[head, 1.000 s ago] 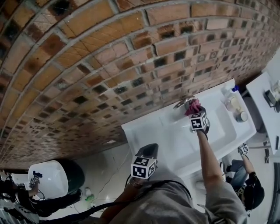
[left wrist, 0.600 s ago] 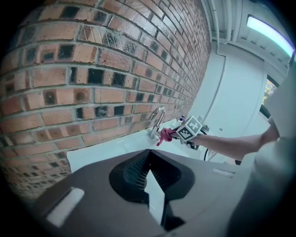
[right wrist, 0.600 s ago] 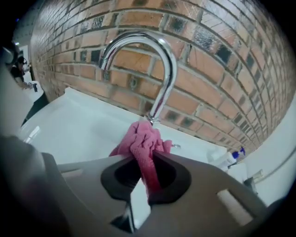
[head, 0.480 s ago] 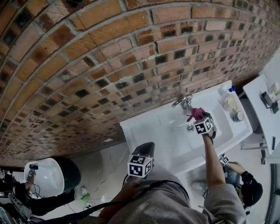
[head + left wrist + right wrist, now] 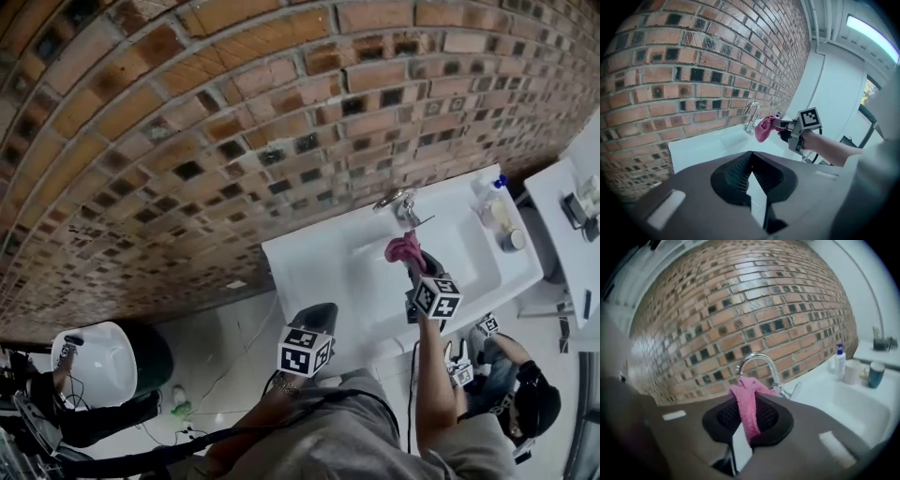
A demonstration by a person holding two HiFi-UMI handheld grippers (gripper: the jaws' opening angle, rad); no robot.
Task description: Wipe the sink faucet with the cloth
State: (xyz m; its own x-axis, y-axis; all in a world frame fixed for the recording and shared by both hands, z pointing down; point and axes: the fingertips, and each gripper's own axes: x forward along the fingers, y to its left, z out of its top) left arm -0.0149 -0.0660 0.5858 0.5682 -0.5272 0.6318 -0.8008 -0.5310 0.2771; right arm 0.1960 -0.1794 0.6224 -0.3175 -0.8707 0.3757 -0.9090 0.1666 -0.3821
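A pink cloth (image 5: 405, 248) hangs pinched in my right gripper (image 5: 413, 264), which is shut on it over the white sink (image 5: 319, 272). The cloth is clear of the chrome faucet (image 5: 398, 202), a short way in front of it. In the right gripper view the cloth (image 5: 747, 404) droops between the jaws of the right gripper (image 5: 747, 414), with the faucet (image 5: 759, 362) behind. My left gripper (image 5: 317, 321) is shut and empty, off the sink's near left corner. In the left gripper view the left gripper (image 5: 751, 173) faces the cloth (image 5: 764, 129), the faucet (image 5: 751, 112) and the sink (image 5: 708, 145).
A brick wall (image 5: 234, 112) backs the sink. A blue-capped soap bottle (image 5: 500, 190) and cups (image 5: 511, 242) stand at the sink's right end. Right of that is a white shelf (image 5: 562, 216). Another person (image 5: 525, 403) is at lower right, and a white basin (image 5: 98, 361) at lower left.
My right gripper has drawn the cloth back off the faucet and lifted it toward the sink's front edge, rolling as it went. The left gripper has shifted only a little.
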